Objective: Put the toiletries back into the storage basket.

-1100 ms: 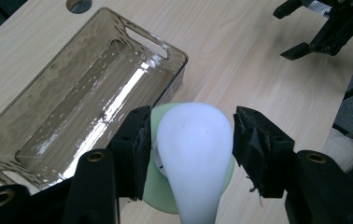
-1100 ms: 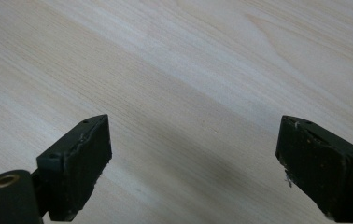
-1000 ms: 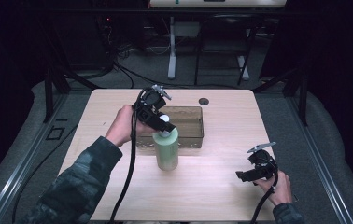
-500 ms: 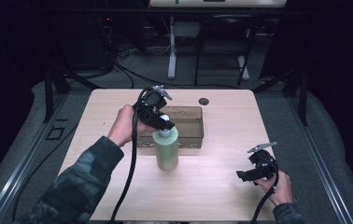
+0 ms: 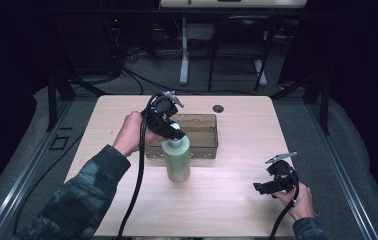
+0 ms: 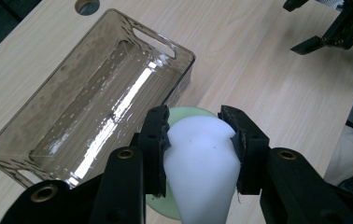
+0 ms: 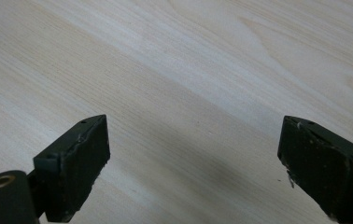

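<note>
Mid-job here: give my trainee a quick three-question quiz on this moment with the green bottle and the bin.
1. True or false: the left gripper is shut on the white cap of the green bottle.
2. Where does the bottle stand? A) inside the clear bin B) on the table, in front of the bin C) lying on its side
3. What is between the right gripper's fingers?

Key: 1 true; 2 B; 3 nothing, they are open above bare table.
</note>
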`<state>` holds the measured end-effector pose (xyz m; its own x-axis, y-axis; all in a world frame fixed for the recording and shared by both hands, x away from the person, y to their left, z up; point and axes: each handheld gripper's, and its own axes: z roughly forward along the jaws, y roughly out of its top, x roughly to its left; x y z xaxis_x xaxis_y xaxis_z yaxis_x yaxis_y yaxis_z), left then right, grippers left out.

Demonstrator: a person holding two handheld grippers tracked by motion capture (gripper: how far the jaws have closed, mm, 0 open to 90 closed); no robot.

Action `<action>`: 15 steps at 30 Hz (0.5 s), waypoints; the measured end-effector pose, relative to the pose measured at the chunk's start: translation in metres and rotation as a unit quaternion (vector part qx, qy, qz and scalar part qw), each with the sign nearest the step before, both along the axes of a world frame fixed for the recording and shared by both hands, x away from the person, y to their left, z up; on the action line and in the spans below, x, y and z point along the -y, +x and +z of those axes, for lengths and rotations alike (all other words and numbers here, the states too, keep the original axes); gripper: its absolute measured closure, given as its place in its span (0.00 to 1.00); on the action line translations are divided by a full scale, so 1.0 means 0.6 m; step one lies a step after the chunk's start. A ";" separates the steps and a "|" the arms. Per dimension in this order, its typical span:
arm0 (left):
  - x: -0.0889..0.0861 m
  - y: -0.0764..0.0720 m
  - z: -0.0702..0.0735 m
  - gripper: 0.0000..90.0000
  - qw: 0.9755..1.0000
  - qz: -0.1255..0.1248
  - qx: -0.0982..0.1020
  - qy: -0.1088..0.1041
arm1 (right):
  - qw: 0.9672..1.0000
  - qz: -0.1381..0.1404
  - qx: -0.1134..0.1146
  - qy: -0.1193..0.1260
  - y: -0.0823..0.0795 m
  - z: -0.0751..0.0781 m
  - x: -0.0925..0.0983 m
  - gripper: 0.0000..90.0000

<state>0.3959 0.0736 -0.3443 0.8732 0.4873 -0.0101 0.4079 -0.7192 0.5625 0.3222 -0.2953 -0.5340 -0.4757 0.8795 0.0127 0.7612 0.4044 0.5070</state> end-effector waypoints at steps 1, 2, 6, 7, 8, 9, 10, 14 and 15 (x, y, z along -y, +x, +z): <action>-0.001 0.000 0.003 0.70 1.000 -0.001 0.001 0.000 | 1.000 0.000 0.000 0.000 0.000 0.000 0.000 0.09; -0.003 -0.001 0.008 0.70 1.000 -0.001 0.002 -0.003 | 1.000 0.000 -0.002 0.001 0.000 0.000 0.000 0.09; -0.004 -0.002 0.017 0.70 1.000 -0.004 0.004 -0.001 | 1.000 0.000 -0.005 -0.001 0.001 -0.001 -0.001 0.09; -0.004 -0.003 0.018 0.70 1.000 -0.005 0.004 0.000 | 1.000 0.000 -0.005 0.000 0.000 -0.001 -0.002 0.09; -0.004 -0.003 0.020 0.70 1.000 -0.006 0.005 0.001 | 1.000 0.000 -0.005 0.000 0.000 -0.001 -0.002 0.09; -0.004 -0.003 0.020 0.70 1.000 -0.006 0.005 0.001 | 1.000 0.000 -0.005 0.000 0.000 -0.001 -0.002 0.09; -0.003 -0.004 0.021 0.70 1.000 -0.007 0.005 0.004 | 1.000 -0.001 -0.005 0.000 0.000 -0.001 -0.002 0.09; -0.005 -0.004 0.023 0.70 1.000 -0.009 0.004 0.005 | 1.000 0.000 -0.004 0.000 0.000 0.000 -0.002 0.09; -0.006 -0.004 0.024 0.70 1.000 -0.009 0.005 0.003 | 1.000 0.001 -0.002 -0.003 0.000 0.000 -0.002 0.09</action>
